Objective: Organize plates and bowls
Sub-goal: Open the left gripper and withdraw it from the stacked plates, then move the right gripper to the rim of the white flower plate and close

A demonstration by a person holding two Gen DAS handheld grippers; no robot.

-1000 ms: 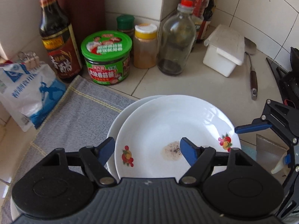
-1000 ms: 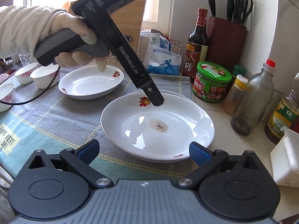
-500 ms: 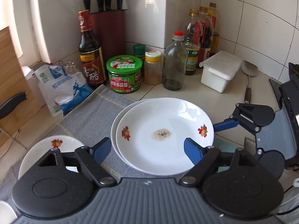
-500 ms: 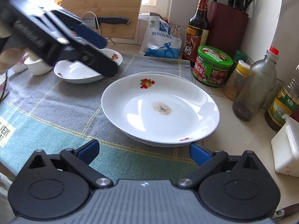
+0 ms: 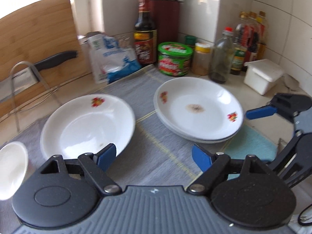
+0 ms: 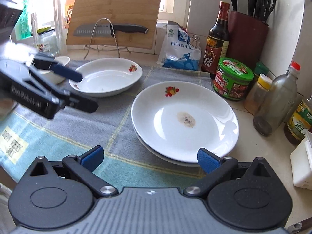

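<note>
The left gripper [image 5: 154, 155] is seen with its jaws spread wide and nothing between them. A second ago it stood directly over the stacked plates; it has since been drawn back and swung to the left, so that the single plate [image 5: 87, 124] now lies just ahead of its left finger [image 5: 106, 154]. The view is blurred, which indicates the tool is in motion. The right gripper [image 6: 150, 159] is likewise released and empty, and has been raised and pulled back slightly.

The stacked plates [image 5: 198, 110], two high, are left resting on the grey cloth [image 5: 156, 150], the upper one bearing a brown stain [image 5: 195, 108] at its centre. It is judged that the stacking of that pair is finished and that the single plate is the next item to be collected.

From the right wrist view, the stacked plates [image 6: 184, 120] lie just ahead of the right finger [image 6: 208, 160], their near rim close to it though contact cannot be confirmed. The single plate [image 6: 106, 77] lies further off to the left, with the left gripper [image 6: 78, 89] hovering at its near edge. Small bowls [image 6: 58, 72] are partly hidden behind that tool. A further white bowl [image 5: 11, 172] appears at the left margin of the left wrist view, near the single plate.
</note>
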